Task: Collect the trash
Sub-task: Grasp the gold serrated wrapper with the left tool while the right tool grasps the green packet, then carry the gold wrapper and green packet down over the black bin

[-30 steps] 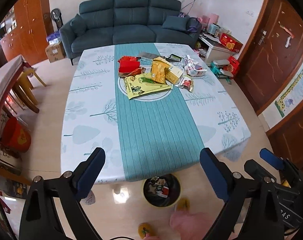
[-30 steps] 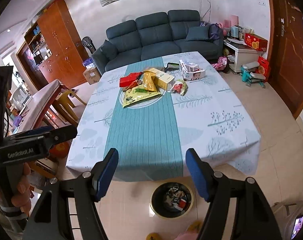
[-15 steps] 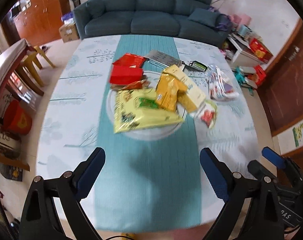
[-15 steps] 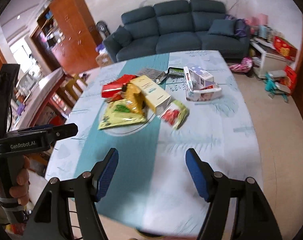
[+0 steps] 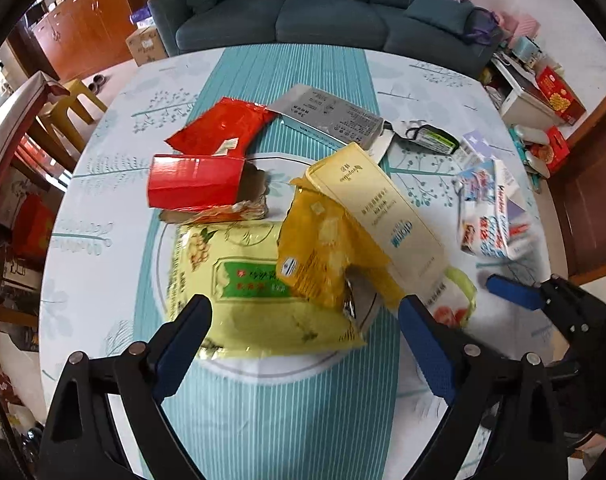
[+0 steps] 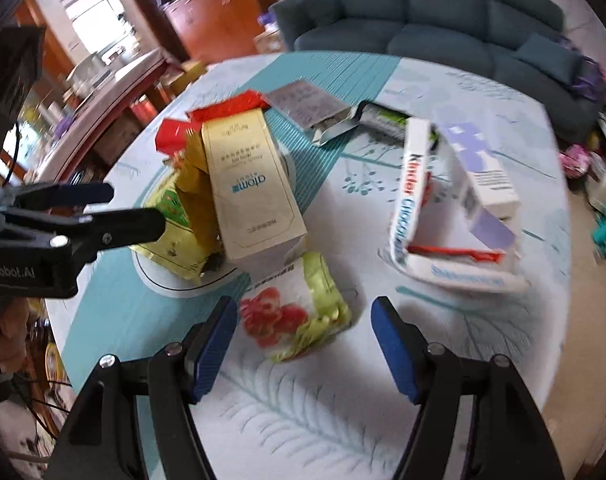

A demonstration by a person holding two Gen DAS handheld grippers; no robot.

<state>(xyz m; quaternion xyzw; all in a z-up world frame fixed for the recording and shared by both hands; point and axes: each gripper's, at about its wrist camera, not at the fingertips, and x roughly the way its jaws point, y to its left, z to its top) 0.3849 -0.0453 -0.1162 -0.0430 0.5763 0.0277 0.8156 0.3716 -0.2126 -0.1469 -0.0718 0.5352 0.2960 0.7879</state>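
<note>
Littered tablecloth (image 5: 103, 264), teal runner (image 5: 287, 408), sofa (image 5: 323, 12)

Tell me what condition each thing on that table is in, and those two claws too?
left claw: open, empty, over the yellow-green snack bag
right claw: open, empty, around the strawberry wrapper
yellow-green snack bag: flat on the round plate
orange-yellow bag: crumpled
cream atom box: closed, leaning on the pile
red box: on its side, end open
Kinder Chocolate box: torn open
strawberry wrapper: crumpled
</note>
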